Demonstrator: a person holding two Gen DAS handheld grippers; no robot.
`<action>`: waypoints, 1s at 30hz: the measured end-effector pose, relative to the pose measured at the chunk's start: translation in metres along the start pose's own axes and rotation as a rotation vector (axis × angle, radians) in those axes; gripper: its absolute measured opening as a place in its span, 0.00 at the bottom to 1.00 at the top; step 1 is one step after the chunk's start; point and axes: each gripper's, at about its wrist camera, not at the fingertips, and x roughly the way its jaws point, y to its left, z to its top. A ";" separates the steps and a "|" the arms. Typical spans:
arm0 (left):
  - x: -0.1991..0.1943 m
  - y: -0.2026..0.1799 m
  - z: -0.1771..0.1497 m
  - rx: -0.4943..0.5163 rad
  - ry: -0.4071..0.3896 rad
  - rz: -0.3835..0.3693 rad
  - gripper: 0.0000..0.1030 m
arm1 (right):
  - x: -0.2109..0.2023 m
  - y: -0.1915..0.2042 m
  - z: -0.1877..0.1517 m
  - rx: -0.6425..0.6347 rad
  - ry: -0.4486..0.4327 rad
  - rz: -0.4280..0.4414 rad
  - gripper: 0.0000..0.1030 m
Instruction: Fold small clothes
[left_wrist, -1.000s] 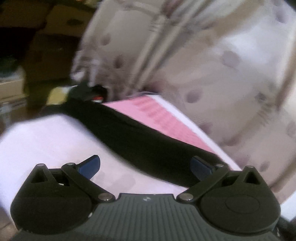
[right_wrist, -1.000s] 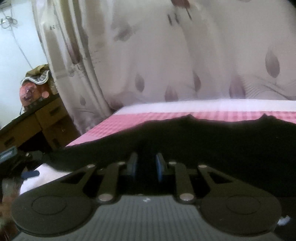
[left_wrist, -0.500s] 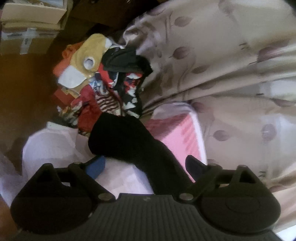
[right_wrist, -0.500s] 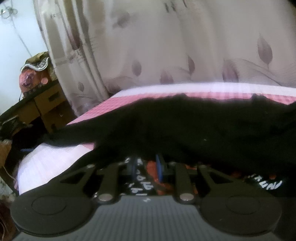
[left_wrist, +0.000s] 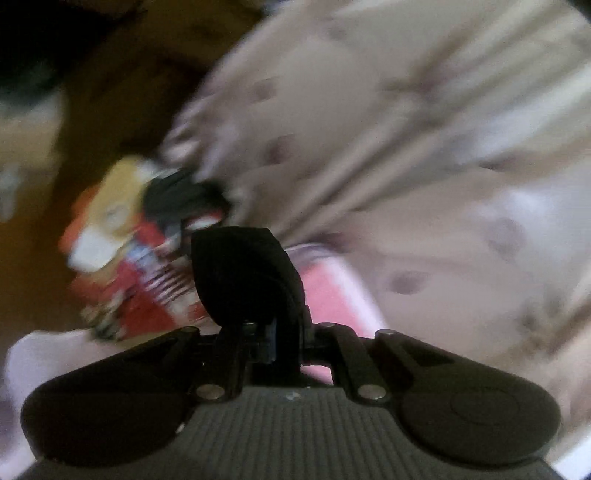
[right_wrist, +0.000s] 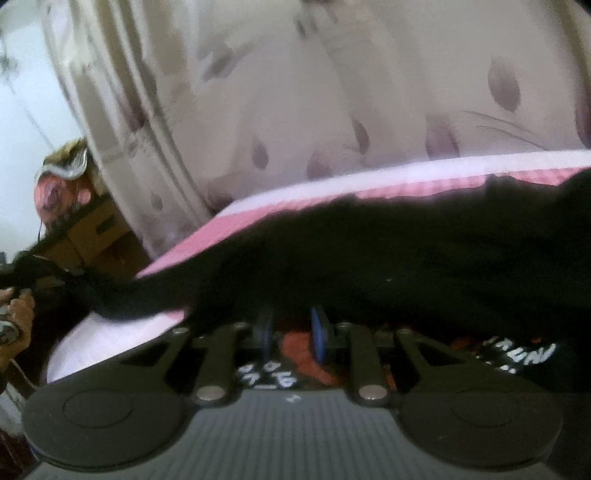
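Up close, the left gripper (left_wrist: 273, 332) is clenched on a fold of the black cloth garment (left_wrist: 243, 273). The right gripper (right_wrist: 291, 332) pinches the same garment's (right_wrist: 388, 258) near hem. Beyond, it spreads over the pink checked bed sheet (right_wrist: 406, 184); a beige leaf-print curtain (right_wrist: 332, 92) hangs at twelve o'clock.

A leaf-patterned curtain (right_wrist: 369, 92) is hung at 12 o'clock; cardboard boxes (right_wrist: 99, 232) are stacked at 9 o'clock.
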 end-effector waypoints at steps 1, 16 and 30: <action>-0.005 -0.026 -0.004 0.035 -0.009 -0.043 0.09 | -0.002 -0.004 0.001 0.024 -0.012 0.006 0.21; 0.059 -0.337 -0.261 0.397 0.456 -0.510 0.09 | -0.111 -0.074 0.027 0.235 -0.182 -0.016 0.21; 0.103 -0.294 -0.366 0.470 0.609 -0.583 0.99 | -0.156 -0.143 0.008 0.373 -0.236 -0.053 0.21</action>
